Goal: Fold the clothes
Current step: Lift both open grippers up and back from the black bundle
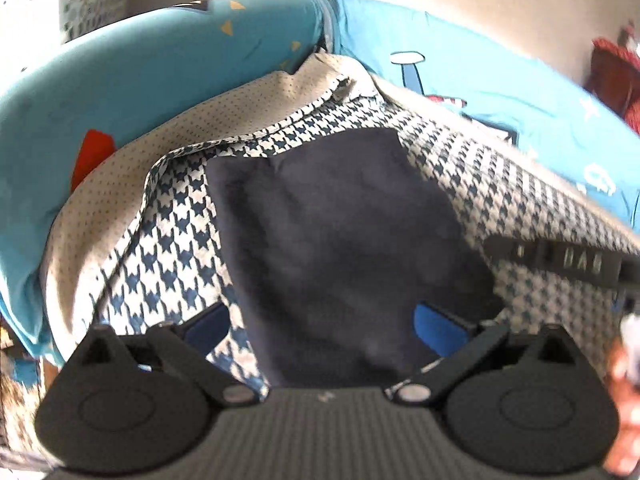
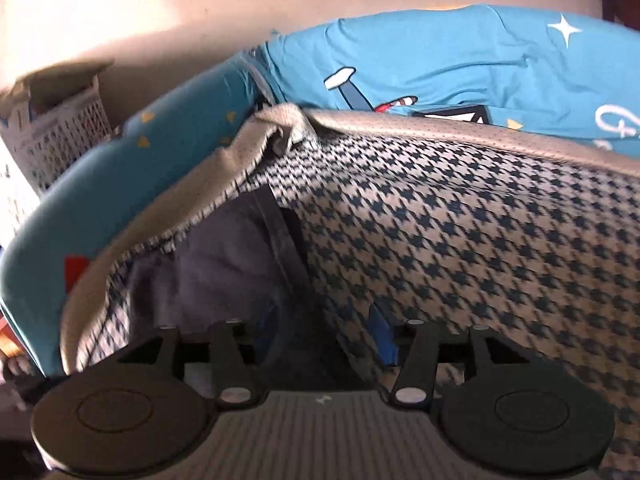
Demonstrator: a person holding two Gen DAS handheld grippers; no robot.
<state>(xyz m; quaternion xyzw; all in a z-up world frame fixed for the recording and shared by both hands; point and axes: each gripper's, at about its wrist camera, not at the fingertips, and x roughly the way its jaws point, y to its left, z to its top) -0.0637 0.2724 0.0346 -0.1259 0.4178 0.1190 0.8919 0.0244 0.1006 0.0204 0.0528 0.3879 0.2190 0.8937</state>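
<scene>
Both grippers' fingers apart: L (image 1: 320, 320) astride dark garment (image 1: 336, 216), R (image 2: 324, 320) over houndstooth cloth (image 2: 480, 240).

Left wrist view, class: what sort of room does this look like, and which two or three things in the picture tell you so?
Probably a child's bedroom. A blue sheet printed with cartoon planes and stars covers a bed, a houndstooth blanket lies over it with a dark garment on top, and a white basket stands by the wall.
</scene>
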